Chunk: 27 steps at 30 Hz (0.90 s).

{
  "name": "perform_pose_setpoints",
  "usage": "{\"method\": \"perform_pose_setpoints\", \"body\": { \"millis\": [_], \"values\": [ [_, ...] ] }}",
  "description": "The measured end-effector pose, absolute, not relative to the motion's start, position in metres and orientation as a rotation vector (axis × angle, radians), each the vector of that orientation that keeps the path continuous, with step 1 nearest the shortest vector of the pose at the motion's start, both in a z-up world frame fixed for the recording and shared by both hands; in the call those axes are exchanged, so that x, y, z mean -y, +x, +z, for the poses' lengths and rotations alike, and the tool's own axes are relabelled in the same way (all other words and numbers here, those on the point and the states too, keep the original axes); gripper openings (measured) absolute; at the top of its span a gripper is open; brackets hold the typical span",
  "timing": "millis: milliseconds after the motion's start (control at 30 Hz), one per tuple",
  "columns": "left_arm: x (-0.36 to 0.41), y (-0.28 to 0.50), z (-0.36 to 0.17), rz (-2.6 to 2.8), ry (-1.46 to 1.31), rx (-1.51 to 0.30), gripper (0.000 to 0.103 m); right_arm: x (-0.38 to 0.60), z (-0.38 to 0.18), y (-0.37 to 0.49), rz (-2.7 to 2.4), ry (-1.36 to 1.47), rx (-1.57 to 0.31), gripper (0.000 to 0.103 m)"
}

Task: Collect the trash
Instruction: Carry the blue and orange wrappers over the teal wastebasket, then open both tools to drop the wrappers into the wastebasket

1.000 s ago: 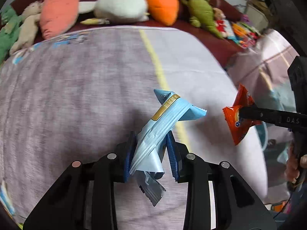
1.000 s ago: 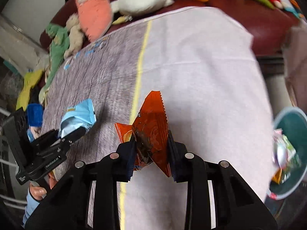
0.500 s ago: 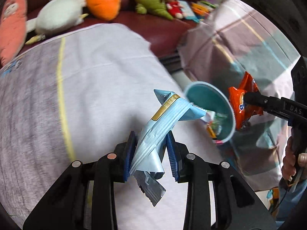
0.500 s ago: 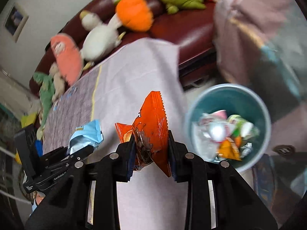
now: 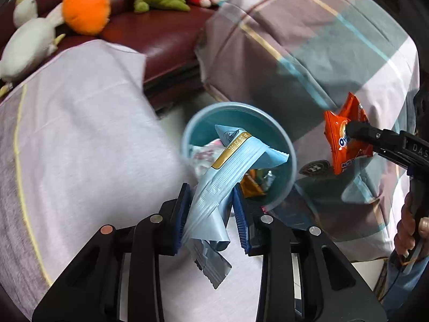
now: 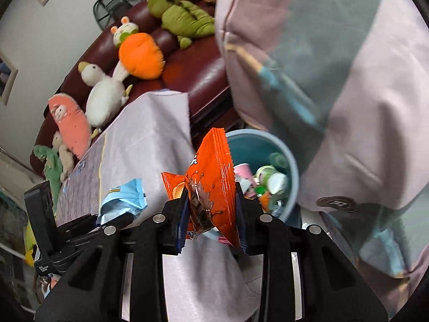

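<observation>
My left gripper (image 5: pixel 211 212) is shut on a light blue snack wrapper (image 5: pixel 228 177), whose top end hangs over a round teal bin (image 5: pixel 203 118) on the floor. The bin holds several pieces of trash. My right gripper (image 6: pixel 211 212) is shut on an orange snack wrapper (image 6: pixel 214 177), just left of the same bin (image 6: pixel 292 166). In the left wrist view the orange wrapper (image 5: pixel 340 139) sits in the right gripper (image 5: pixel 356 131) to the right of the bin. In the right wrist view the blue wrapper (image 6: pixel 123 201) shows at lower left.
A table under a pale cloth (image 5: pixel 80 139) ends just left of the bin. Behind it stands a dark red sofa (image 5: pixel 161 32) with several plush toys, among them an orange one (image 5: pixel 85 5). A large checked cloth (image 5: pixel 321 53) hangs right of the bin.
Both grippers have swung right off the table, each still holding its wrapper. The bin has come into view and now lies just beyond both wrappers.
</observation>
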<state>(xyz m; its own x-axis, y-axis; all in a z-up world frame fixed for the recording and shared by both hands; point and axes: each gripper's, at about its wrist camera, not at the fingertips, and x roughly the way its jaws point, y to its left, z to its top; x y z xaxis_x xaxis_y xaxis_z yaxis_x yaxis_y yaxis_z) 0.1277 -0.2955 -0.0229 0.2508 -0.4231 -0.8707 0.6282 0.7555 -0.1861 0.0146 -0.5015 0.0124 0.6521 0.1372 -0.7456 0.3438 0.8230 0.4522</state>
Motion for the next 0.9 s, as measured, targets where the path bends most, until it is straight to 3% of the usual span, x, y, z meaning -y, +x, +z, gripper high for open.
{"method": "perform_pose_setpoints", "body": {
  "millis": [433, 567, 700, 767, 900],
  "values": [
    [0.355, 0.140, -0.056, -0.766, 0.247, -1.172, 0.035, 0.532, -0.007, 0.023, -0.174, 0.637, -0.901, 0.031],
    [0.366, 0.145, -0.060, -0.761, 0.252, -1.159, 0.059, 0.537, -0.011, 0.030, -0.187, 0.643, -0.913, 0.032],
    [0.369, 0.148, -0.063, -0.753, 0.260, -1.155, 0.076, 0.538, -0.014, 0.038, -0.194, 0.639, -0.927, 0.032],
    [0.367, 0.149, -0.065, -0.745, 0.264, -1.159, 0.077, 0.538, -0.016, 0.041, -0.195, 0.638, -0.933, 0.032],
    [0.362, 0.153, -0.067, -0.718, 0.266, -1.158, 0.088, 0.534, -0.019, 0.050, -0.193, 0.628, -0.946, 0.032]
  ]
}}
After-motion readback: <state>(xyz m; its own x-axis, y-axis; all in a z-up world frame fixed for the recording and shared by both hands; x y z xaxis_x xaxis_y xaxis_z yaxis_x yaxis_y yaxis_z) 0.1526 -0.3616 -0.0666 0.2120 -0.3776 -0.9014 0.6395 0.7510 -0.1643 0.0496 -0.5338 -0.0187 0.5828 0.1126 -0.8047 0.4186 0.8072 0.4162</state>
